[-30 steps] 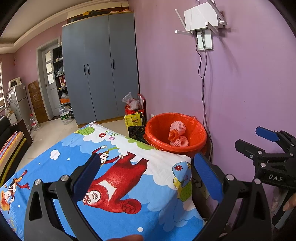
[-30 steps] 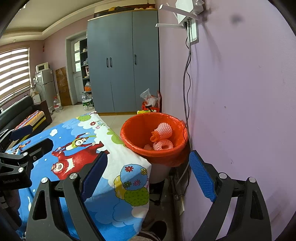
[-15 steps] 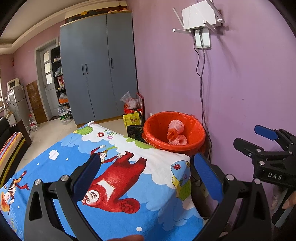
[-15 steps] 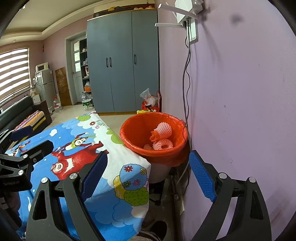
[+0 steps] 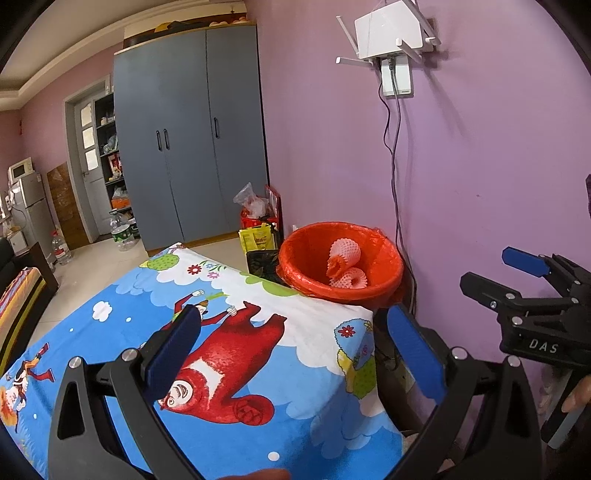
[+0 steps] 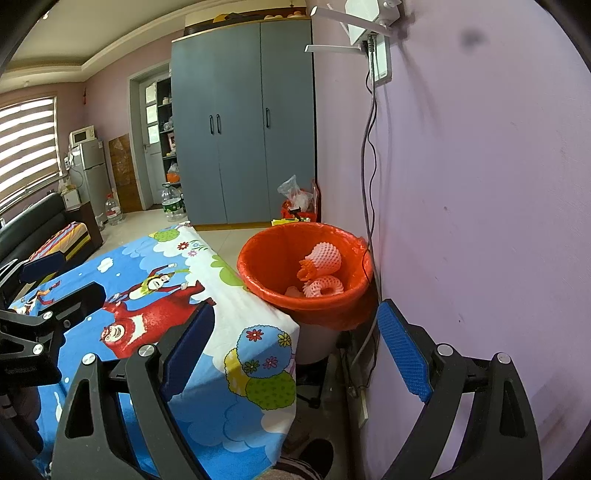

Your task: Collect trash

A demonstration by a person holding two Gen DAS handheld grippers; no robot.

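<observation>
Both tongs, left tongs [image 5: 291,354] and right tongs [image 6: 295,350], gape wide, empty; foam nets [image 6: 323,271] lie binned in orange bin [image 6: 258,254], worktop [image 5: 110,321] bare.

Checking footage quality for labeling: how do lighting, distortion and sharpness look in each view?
Left wrist view: fisheye bends the wardrobe, dark corners, bin sharp, router casts soft shadows. Right wrist view: bright blinds at left, dark smudge on the wall.

A cartoon cloth [image 5: 229,354] covers the tabletop. Behind stands a grey wardrobe [image 5: 188,147] (doors shut), with water bottles [image 6: 171,203] on the floor beside it. A white router [image 5: 388,31] hangs on the purple wall [image 5: 480,147].
</observation>
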